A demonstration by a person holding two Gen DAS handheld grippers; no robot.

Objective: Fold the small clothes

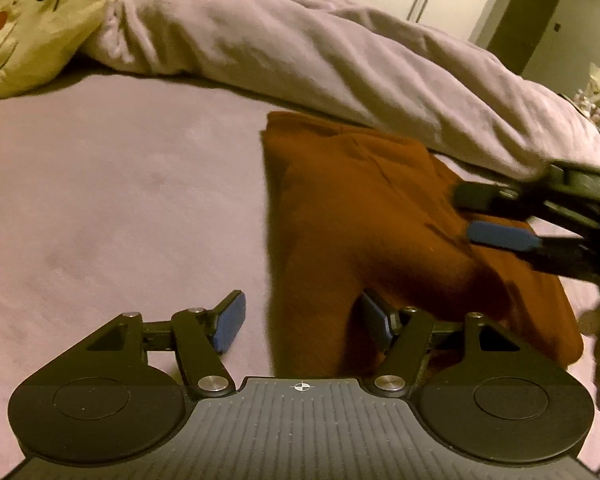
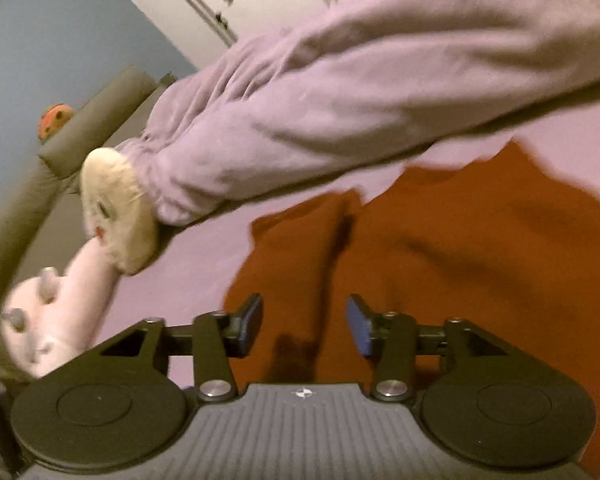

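Left gripper (image 1: 302, 322) near, jaws wide, straddling the left edge of the rust-orange garment (image 1: 364, 216) lying on the lilac sheet (image 1: 112, 200). Right gripper (image 2: 305, 326) spread wide above the same cloth, holding nothing. Farther back, rumpled blanket (image 1: 284, 52) and yellow cushion (image 1: 36, 20).

Right gripper (image 2: 305, 326) agape (nothing held), over rust garment (image 2: 460, 248)

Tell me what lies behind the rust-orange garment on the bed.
Behind the rust-orange garment a rumpled lilac duvet runs across the bed, its edge against the garment's far side. Whatever lies beneath the duvet is covered.
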